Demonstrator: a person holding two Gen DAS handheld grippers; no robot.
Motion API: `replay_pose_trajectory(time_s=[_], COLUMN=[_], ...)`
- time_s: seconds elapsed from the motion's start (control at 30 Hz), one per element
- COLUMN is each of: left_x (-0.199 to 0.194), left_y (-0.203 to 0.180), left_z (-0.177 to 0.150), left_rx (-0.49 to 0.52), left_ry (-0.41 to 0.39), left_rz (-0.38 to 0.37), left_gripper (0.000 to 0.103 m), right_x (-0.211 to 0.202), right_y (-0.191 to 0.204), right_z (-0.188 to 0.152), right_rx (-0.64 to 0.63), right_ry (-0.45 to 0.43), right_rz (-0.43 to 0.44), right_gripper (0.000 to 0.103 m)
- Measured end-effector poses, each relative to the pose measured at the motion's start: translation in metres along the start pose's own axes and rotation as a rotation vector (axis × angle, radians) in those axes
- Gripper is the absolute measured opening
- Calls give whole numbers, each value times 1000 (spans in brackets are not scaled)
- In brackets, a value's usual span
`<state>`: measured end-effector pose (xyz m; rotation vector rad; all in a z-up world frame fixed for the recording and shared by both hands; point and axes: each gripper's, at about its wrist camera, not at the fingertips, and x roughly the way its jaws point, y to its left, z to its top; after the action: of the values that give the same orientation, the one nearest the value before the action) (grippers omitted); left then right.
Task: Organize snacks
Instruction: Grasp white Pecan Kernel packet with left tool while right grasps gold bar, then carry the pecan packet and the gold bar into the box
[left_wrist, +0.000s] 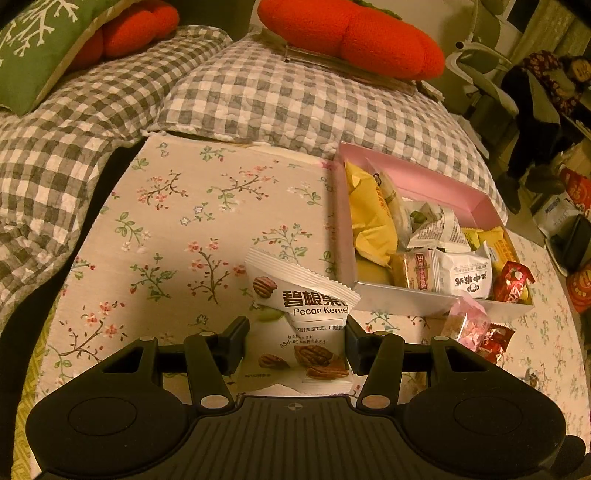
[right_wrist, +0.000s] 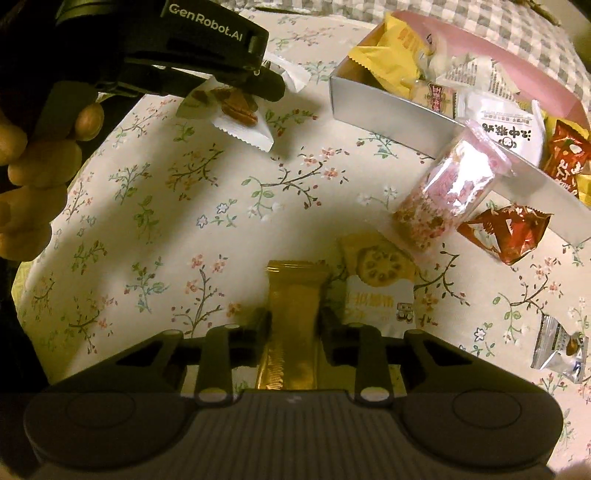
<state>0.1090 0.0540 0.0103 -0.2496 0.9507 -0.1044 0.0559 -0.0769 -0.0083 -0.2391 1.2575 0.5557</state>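
Left gripper (left_wrist: 295, 341) is clamped on a white pecan packet (left_wrist: 306, 317), pads pressing both side edges, packet lifted off the cloth and tilted – the right wrist view shows it hanging under the black fingers with the person's hand (right_wrist: 37, 162) wrapped round the handle. Right gripper (right_wrist: 293, 325) is pinched onto a gold wrapped bar (right_wrist: 293, 295), jaws tight on its sides, bar lying lengthwise on the floral tablecloth (right_wrist: 166, 221). Just beside the bar, on its right, a yellow-and-white cookie packet (right_wrist: 376, 284) lies flat. Further out, a clear pink-sprinkled packet (right_wrist: 448, 188) leans against the near wall of the pink box (left_wrist: 424, 177), with a red foil packet (right_wrist: 506, 232) just beside it on the cloth. The box is packed with snacks – yellow bags, white packets, a red one at the near corner. A small silver packet (right_wrist: 561, 350) sits well apart at the right edge. Behind the cloth, a grey checked quilt (left_wrist: 258, 92) and orange cushions (left_wrist: 354, 37).
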Motion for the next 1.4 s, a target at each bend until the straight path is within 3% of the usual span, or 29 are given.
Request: replay_pose_trajectory(time_s=[0.63, 1.07, 1.4], left_x=[-1, -3, -4], left_y=[-3, -4, -21], left_z=[0, 3, 10], left_rx=[16, 17, 45], left_ry=[-4, -15, -62], left_rz=[0, -2, -55], left_gripper=[51, 51, 51], right_x=[-22, -53, -76], right_y=[-14, -66, -124], right_z=[10, 14, 8], right_rx=[65, 245, 436], right_ry=[-129, -253, -366], right_rz=[-4, 21, -3], right_gripper=[27, 27, 27])
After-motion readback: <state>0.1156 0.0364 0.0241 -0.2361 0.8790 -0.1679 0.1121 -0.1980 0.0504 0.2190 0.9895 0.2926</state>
